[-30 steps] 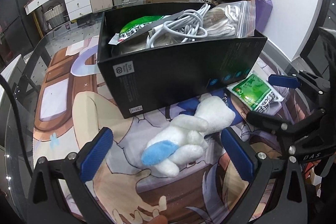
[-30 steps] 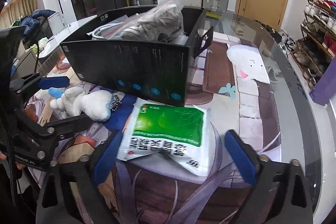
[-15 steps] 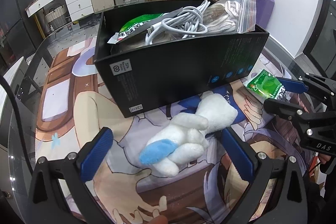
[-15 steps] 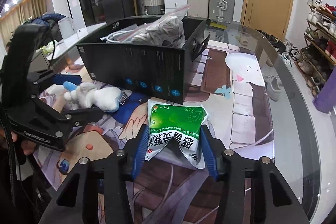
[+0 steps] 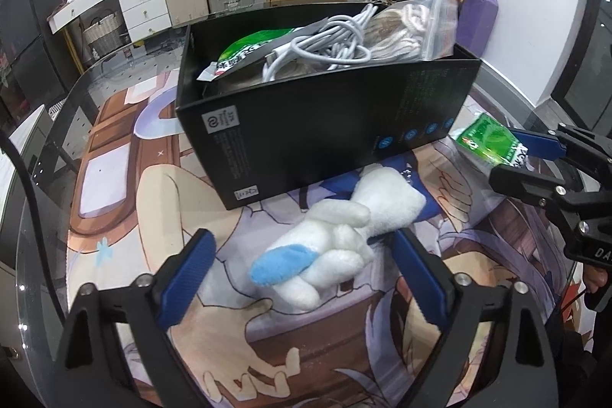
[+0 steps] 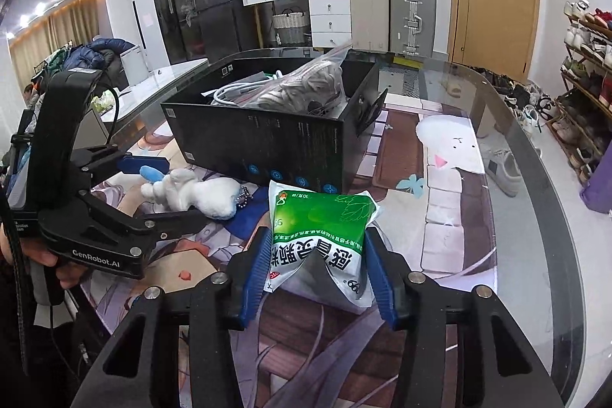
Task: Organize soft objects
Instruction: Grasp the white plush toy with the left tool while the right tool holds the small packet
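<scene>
On the printed mat, at my left, my left gripper [image 5: 302, 274] straddles the white plush toy [image 5: 336, 232], its jaws spread and just now closing in; I can't tell whether the pads touch it yet. Behind the toy stands the black box [image 5: 325, 129], stuffed with a coiled white cable [image 5: 329, 48] and a zip bag [image 5: 417, 25]. Further right, my right gripper [image 6: 317, 266] pinches the green packet [image 6: 321, 228], lifted clear of the mat.

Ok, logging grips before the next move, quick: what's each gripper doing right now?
Left gripper: jaws have just been closing around the white plush toy, pads not pressing yet, so open.
Right gripper: shut on the green packet.
</scene>
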Demonstrator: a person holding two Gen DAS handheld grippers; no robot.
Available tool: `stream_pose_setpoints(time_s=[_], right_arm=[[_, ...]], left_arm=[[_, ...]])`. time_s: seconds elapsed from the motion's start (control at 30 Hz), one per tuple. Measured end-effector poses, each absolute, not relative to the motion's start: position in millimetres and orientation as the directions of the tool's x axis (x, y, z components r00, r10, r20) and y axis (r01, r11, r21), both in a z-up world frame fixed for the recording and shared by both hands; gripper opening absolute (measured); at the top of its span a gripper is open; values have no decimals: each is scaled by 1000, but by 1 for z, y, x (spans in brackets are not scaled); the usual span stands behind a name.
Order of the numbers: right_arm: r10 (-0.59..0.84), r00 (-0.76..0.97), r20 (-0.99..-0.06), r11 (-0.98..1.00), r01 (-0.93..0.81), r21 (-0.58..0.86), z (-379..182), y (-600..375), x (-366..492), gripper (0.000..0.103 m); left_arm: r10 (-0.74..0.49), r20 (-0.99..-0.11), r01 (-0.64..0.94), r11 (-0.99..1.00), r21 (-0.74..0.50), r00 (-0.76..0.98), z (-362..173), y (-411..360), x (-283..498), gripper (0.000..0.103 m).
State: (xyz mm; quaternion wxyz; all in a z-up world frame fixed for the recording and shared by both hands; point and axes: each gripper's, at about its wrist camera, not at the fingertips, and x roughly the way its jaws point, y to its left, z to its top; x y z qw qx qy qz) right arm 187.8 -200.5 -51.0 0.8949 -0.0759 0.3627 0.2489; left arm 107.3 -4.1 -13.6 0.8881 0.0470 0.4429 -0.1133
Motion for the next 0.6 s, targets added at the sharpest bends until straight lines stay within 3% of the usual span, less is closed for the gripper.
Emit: stream_pose_setpoints(time_s=[0.1, 0.17, 0.6], right_arm=[[393, 613, -685, 864, -502, 47, -51, -201, 189, 49], [394, 614, -685, 864, -500, 48, -51, -201, 189, 49], [391, 635, -666, 868, -495, 37, -43, -205, 186, 49]], left_arm=[[-169, -786, 252, 968, -17, 595, -11, -4, 104, 75], [-178, -775, 261, 965, -18, 606, -9, -5, 100, 48], [-210, -741, 242, 968, -66, 638, 2, 3, 78, 45]])
